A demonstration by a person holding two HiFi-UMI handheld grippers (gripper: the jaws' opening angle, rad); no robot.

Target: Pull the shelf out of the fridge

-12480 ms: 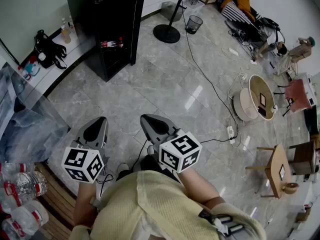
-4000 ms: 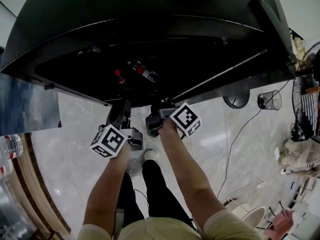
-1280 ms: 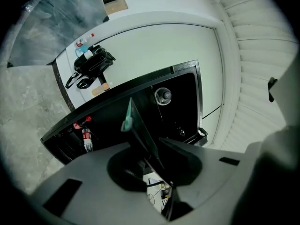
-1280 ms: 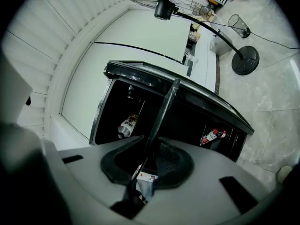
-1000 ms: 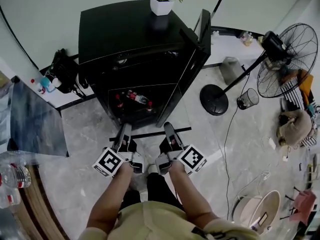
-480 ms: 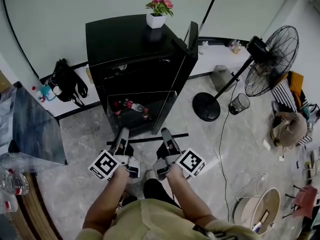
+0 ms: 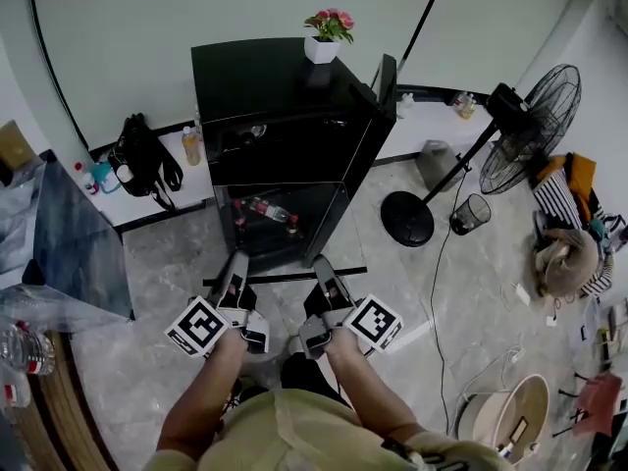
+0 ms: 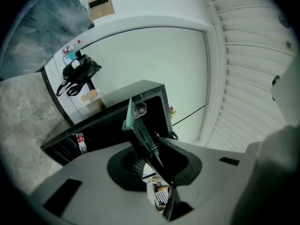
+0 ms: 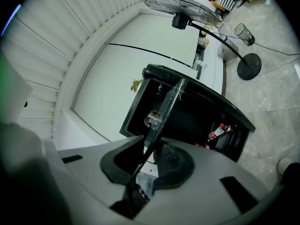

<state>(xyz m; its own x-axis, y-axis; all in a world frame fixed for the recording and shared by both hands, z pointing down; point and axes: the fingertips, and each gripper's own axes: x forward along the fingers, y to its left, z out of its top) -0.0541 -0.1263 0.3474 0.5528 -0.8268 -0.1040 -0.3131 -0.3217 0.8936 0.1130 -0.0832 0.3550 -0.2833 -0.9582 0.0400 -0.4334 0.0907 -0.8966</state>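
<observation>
Shelf [image 7: 285, 277] of thin clear glass with a dark near rim, being pinched edge-on by both claws: left gripper [image 7: 235, 260] and right gripper [image 7: 322, 264], each closing partway on the pane with dark ribbed pads. Hanging level over grey marbled floor tiles [image 7: 392, 292], just near of the boxy gloss-black fridge [image 7: 285, 106], with the door [image 7: 381, 101] swinging open to the right. Lying inside, red-capped bottles [image 7: 267, 207]; sitting on top, pink flowers in a white square pot [image 7: 324, 42].
</observation>
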